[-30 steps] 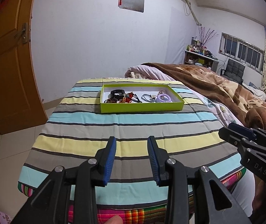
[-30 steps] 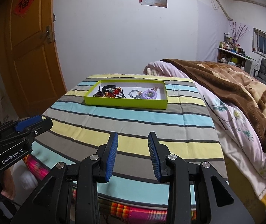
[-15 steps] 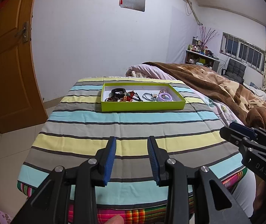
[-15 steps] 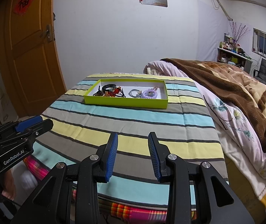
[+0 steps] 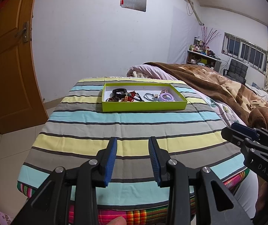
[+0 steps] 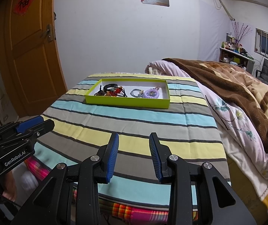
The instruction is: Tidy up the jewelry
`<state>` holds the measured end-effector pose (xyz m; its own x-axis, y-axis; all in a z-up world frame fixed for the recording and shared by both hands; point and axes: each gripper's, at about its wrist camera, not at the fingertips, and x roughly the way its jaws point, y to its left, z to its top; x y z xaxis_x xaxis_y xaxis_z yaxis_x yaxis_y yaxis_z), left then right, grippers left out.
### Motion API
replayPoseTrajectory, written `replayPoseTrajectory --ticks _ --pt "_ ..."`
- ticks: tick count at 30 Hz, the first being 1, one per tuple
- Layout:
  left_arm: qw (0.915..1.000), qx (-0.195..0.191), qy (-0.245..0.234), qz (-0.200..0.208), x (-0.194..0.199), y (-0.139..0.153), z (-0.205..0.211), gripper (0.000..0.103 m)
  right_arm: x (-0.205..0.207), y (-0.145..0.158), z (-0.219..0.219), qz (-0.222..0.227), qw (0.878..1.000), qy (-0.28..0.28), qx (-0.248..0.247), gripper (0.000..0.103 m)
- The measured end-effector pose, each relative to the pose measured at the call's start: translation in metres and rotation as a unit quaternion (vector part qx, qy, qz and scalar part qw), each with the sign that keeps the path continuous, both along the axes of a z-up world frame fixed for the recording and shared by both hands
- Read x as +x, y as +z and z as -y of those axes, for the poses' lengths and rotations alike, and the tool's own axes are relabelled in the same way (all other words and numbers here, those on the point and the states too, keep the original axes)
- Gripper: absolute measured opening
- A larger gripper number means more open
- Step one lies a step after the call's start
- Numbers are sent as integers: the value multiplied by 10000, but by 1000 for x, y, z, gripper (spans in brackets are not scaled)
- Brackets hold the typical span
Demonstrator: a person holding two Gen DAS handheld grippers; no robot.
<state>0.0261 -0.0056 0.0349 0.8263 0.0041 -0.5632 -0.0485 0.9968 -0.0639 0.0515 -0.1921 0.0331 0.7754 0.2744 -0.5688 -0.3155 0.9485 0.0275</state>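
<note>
Striped cloth [image 5: 134, 118] loose under green tray [image 5: 143, 108], far end; snag risk if dragged; jewelry [image 5: 126, 96] tangled inside tray, likely lifts in clumps; left gripper [image 5: 133, 157] and right gripper [image 6: 134, 155] both agape, empty, well short.

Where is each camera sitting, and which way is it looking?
Left wrist: sits on the left tongs, looking across the striped table at the green tray; the right tongs and a fingertip show.
Right wrist: sits on the right tongs, facing the same tray; the left tongs and a hand show.
Both share the tray, table, door and bed.
</note>
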Motion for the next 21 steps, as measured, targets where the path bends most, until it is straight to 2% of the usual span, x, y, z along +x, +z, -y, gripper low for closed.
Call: replayPoseTrajectory --ticks 21 --pt "10000 19 2 -63 1 -2 1 36 -1 0 -1 -5 10000 11 -7 34"
